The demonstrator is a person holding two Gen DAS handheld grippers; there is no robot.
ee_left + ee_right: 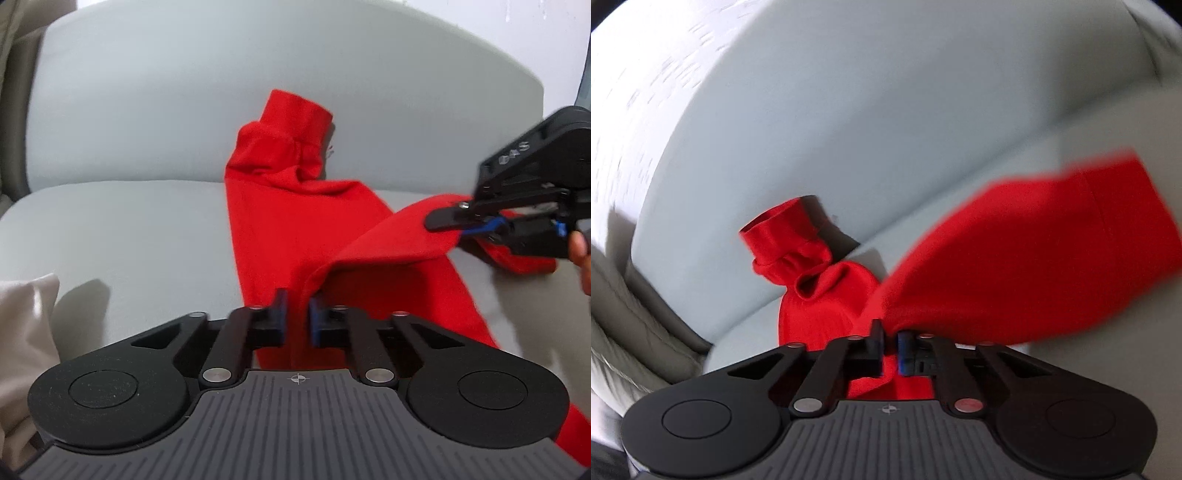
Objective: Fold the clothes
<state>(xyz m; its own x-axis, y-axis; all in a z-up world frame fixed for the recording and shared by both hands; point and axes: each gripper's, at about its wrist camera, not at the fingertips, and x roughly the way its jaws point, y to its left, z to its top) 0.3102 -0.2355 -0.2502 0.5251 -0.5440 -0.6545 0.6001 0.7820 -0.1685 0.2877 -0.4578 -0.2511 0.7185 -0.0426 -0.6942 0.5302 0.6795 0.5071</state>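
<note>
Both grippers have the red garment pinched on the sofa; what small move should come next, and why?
Probably lift both together: the left gripper and the right gripper each pinch the red garment, which lies bunched, cuff against the grey sofa backrest.

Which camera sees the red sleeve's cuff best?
The left wrist view: the cuff is sharp, resting against the grey cushion. The right wrist view shows it smaller, off to the left.

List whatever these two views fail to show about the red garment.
- Left wrist view: the red knit garment runs under the left hand-held gripper and off the bottom right edge, so its full shape is hidden.
- Right wrist view: the lifted fold is motion-blurred; its edge is unclear.
- Both views: the cloth's near end is behind the gripper bodies.
</note>
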